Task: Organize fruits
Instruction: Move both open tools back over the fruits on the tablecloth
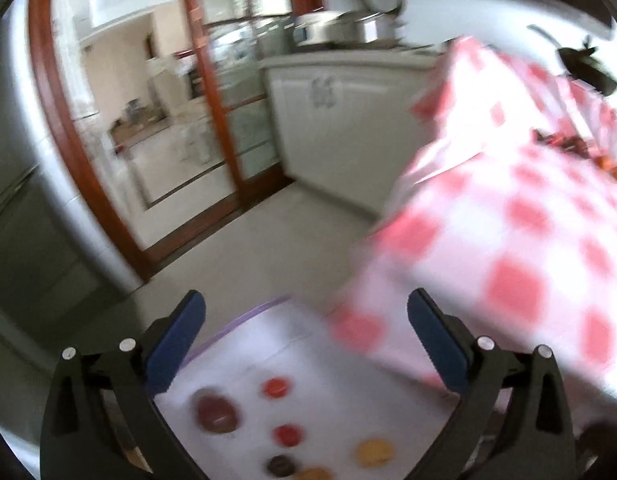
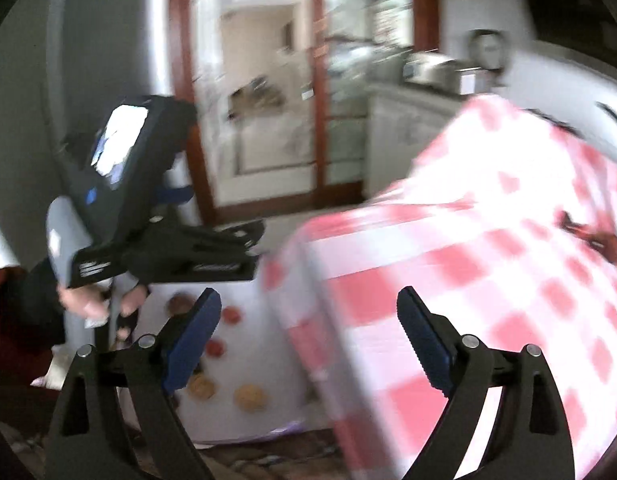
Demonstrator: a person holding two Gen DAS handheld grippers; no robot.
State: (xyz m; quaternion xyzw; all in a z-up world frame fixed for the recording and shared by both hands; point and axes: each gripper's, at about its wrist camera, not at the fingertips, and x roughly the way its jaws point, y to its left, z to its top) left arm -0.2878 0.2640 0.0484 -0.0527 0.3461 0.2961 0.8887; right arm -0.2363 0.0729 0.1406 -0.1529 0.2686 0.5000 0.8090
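Observation:
Several small fruits lie on a white sheet (image 1: 308, 352) low beside the table: a dark red round one (image 1: 217, 414), two red ones (image 1: 276, 387), a dark one (image 1: 282, 465) and orange ones (image 1: 374, 452). My left gripper (image 1: 306, 316) is open and empty above the sheet. My right gripper (image 2: 308, 316) is open and empty; the fruits show below it, orange ones (image 2: 250, 397) and red ones (image 2: 231, 314). The left gripper's body (image 2: 164, 248) shows at left in the right wrist view. Both views are blurred.
A table with a red-and-white checked cloth (image 1: 508, 220) fills the right side, with dark and orange things (image 1: 580, 148) on it. White kitchen cabinets (image 1: 340, 120) with pots stand behind. A wood-framed glass door (image 1: 212, 120) is at left.

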